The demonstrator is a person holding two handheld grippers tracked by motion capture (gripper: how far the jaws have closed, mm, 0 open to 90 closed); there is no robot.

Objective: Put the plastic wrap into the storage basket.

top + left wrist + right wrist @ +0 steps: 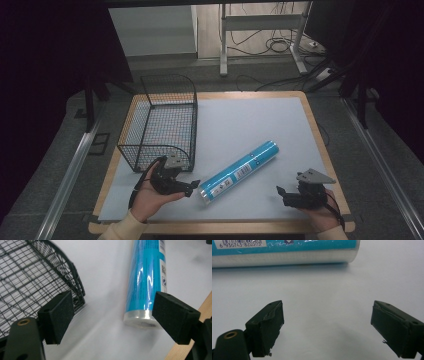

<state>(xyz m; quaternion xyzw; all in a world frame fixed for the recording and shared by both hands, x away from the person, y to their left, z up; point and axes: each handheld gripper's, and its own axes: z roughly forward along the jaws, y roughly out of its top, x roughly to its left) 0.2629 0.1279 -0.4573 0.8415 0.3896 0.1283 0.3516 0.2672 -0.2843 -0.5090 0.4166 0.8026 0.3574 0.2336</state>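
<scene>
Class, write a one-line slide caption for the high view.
Left gripper open beside the blue roll's near end, wire basket behind, right gripper open, apart.

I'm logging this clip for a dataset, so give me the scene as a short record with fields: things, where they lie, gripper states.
main thing: blue roll, lying on its side on the pale mat
container: black wire basket, at the mat's left, apart from the roll
left hand-held gripper: open, jaws near the roll's near end, not closed on it
right hand-held gripper: open, holding nothing, to the right of the roll
table: wooden edge around the mat
</scene>
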